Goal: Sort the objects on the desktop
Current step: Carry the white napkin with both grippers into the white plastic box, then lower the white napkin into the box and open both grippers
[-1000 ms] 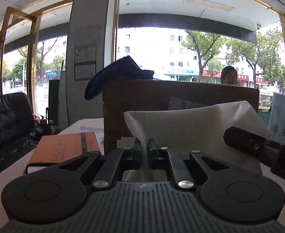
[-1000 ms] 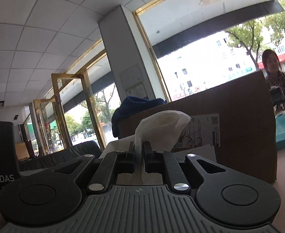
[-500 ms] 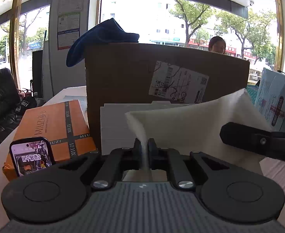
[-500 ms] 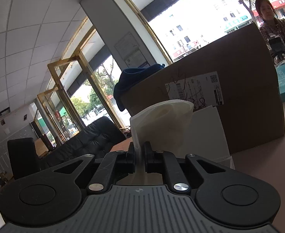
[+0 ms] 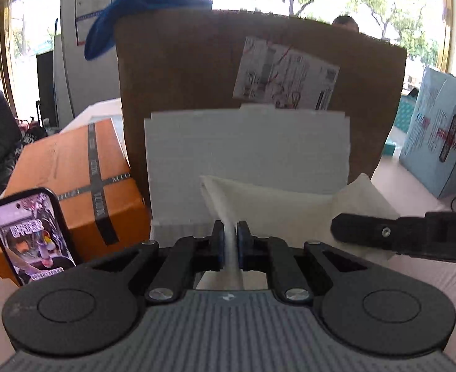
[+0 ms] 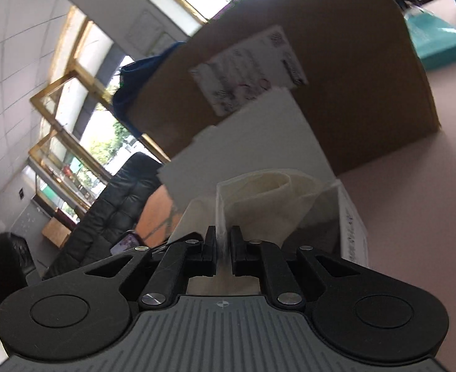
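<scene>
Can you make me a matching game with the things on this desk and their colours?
Things:
1. cloth on top of the big cardboard box
2. taped box behind the phone
3. tissue held by the left gripper and the right gripper
4. big cardboard box

Colours:
A. white
B. brown
C. dark blue
D. orange

Pairs: 1-C, 2-D, 3-A, 4-B
</scene>
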